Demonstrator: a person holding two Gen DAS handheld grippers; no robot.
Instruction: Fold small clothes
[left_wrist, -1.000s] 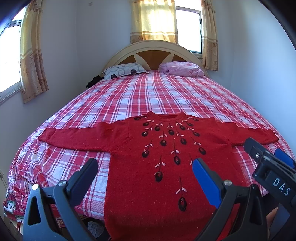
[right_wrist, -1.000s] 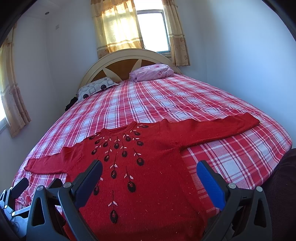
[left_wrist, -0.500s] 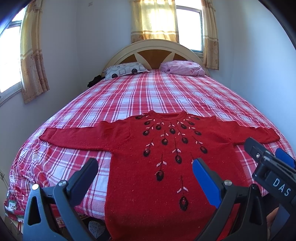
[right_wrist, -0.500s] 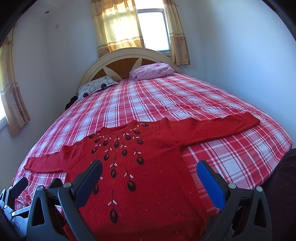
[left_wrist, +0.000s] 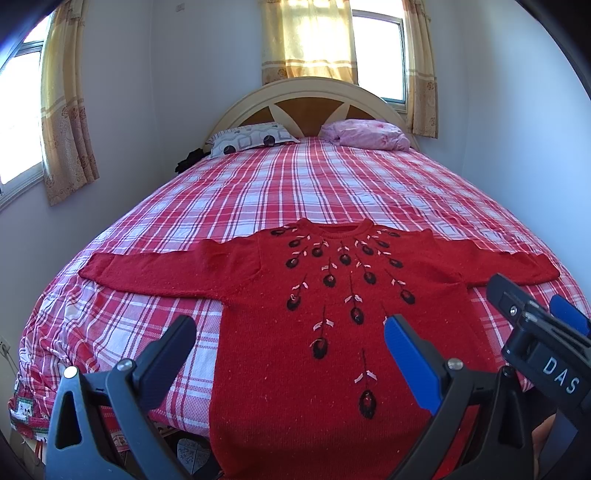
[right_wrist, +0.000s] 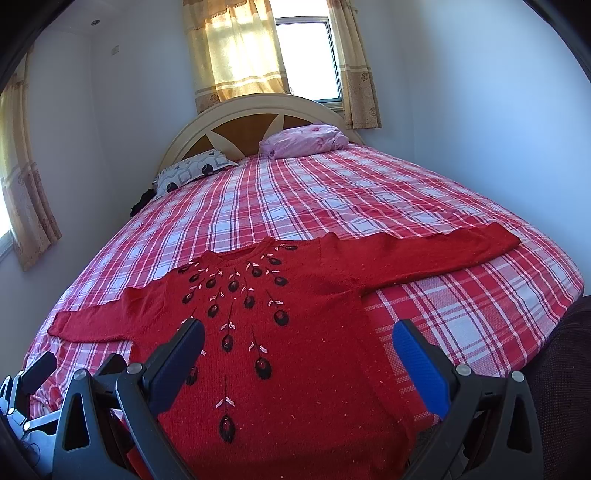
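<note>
Across the foot end of the bed (left_wrist: 332, 184), on its red plaid cover, the red sweater (left_wrist: 295, 369) lies face up and flat, both sleeves stretched straight out sideways and its hem hanging over the bed's near edge. Below that hem the left claw (left_wrist: 290, 341) and the right claw (right_wrist: 299, 349) hover spread wide, gripping nothing, clear of the knit. Compared with a second ago the sweater has kept its shape and place, while both views sit only slightly shifted.

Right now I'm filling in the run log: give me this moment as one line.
stage: pre-fold | red sweater: flat on bed, sleeves spread | left gripper: open, empty | right gripper: open, empty
</note>
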